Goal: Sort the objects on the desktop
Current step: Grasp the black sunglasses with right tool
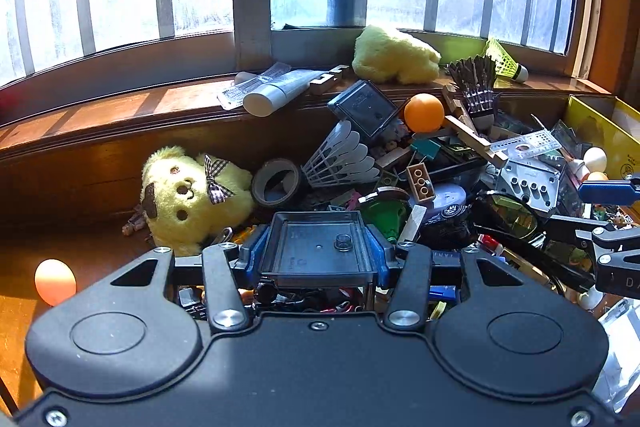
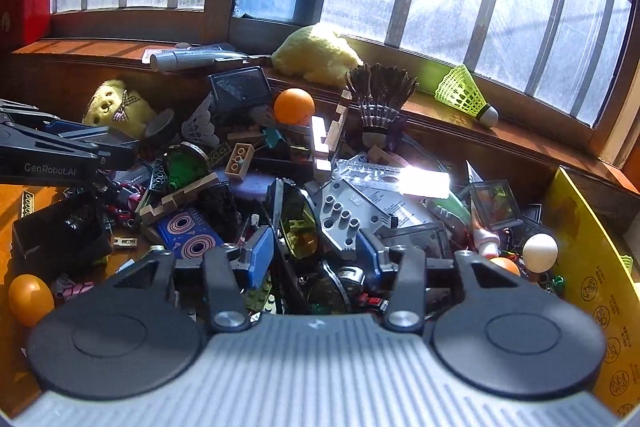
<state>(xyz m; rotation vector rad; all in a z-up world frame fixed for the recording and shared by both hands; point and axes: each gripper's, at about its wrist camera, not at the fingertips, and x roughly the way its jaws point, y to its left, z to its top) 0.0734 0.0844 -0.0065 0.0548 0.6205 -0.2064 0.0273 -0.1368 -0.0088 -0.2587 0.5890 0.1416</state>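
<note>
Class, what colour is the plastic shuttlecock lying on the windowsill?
Neon yellow-green shuttlecock, white tip; clearest in the right wrist view.

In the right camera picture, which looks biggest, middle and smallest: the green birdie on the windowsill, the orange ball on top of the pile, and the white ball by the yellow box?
1. Green birdie, looks biggest.
2. Orange ball.
3. White ball, a little smaller than the orange one.

The two balls look close, and each sits at a different nearness to the camera, so that order is unsure.
</note>
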